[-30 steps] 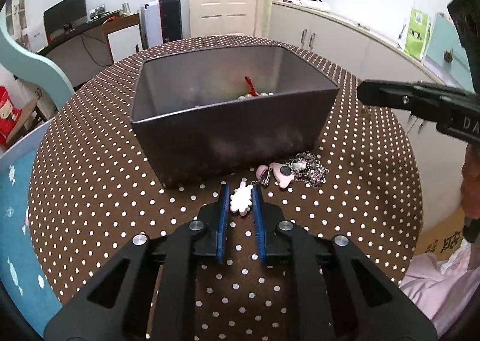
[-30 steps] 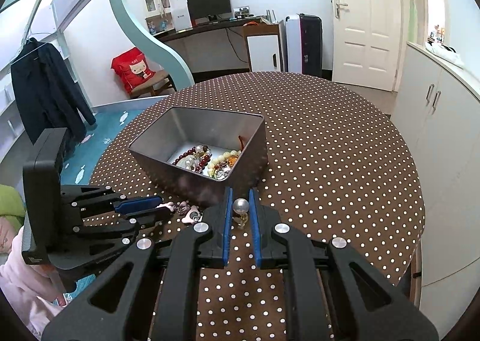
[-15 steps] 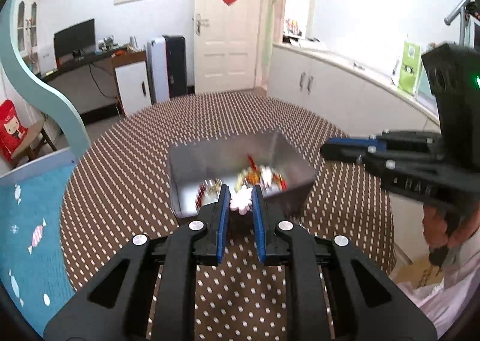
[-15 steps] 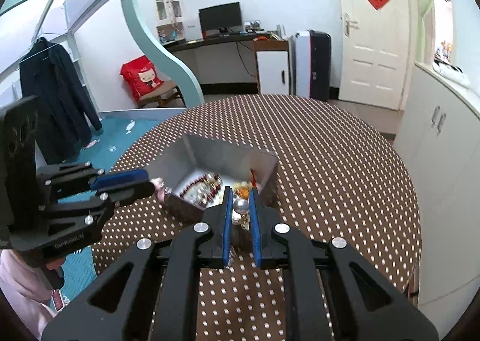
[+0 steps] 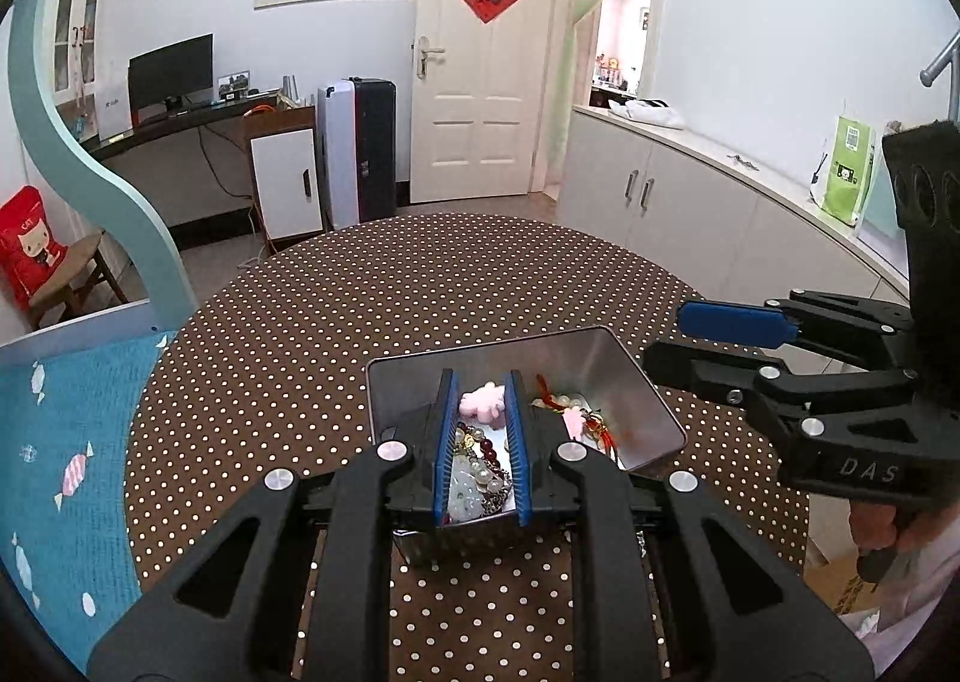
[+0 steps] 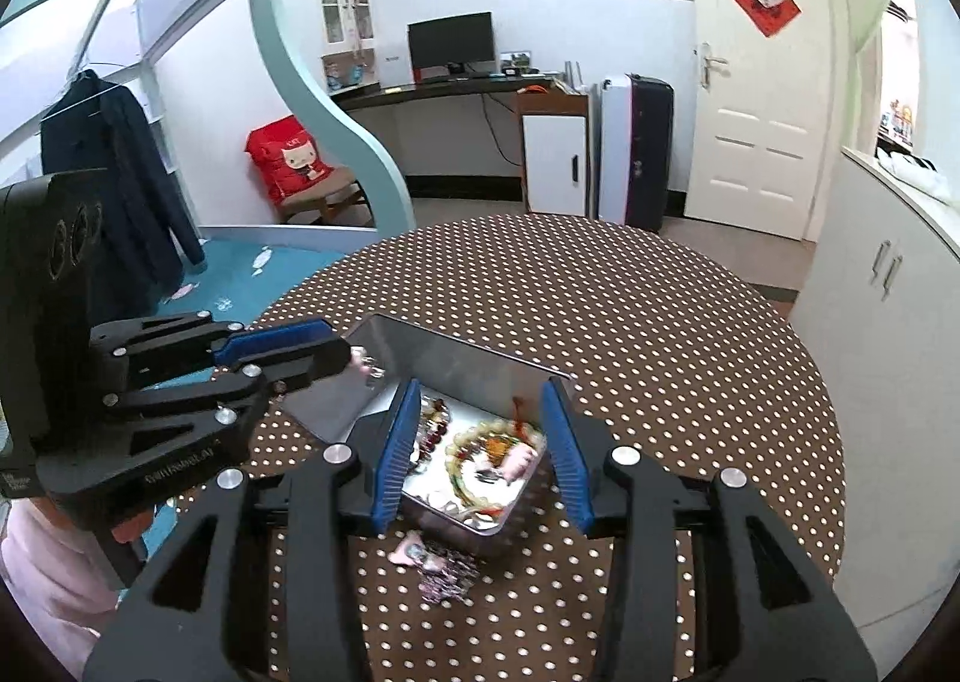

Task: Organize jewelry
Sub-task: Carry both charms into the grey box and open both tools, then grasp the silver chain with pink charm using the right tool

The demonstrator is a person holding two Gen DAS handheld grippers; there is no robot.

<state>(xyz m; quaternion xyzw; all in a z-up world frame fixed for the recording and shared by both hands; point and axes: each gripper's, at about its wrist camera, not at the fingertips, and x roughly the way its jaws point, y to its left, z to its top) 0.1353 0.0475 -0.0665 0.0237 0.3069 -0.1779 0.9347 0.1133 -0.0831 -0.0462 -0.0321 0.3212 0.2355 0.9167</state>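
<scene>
A metal tin (image 5: 480,351) (image 6: 456,343) on the dotted table holds bead bracelets (image 6: 480,442) and other jewelry. My left gripper (image 5: 480,400) hangs over the tin, shut on a pale pink flower-shaped charm (image 5: 483,403). From the right wrist view the left gripper (image 6: 345,352) is at the left, with the charm (image 6: 362,364) at its tips. My right gripper (image 6: 480,400) hovers over the tin's near side; its jaws are opening and nothing is between them. It reaches in from the right (image 5: 663,340) in the left wrist view.
A pink keychain piece (image 6: 408,553) with a tangled chain (image 6: 447,574) lies on the brown dotted tablecloth (image 6: 660,358) just in front of the tin. A person's hand (image 5: 876,526) holds the right gripper. Cabinets stand beyond the table's right edge.
Both grippers rose from table level to above the tin. The right jaws opened and the silver bead they held is gone from between them. The left still holds the charm.
</scene>
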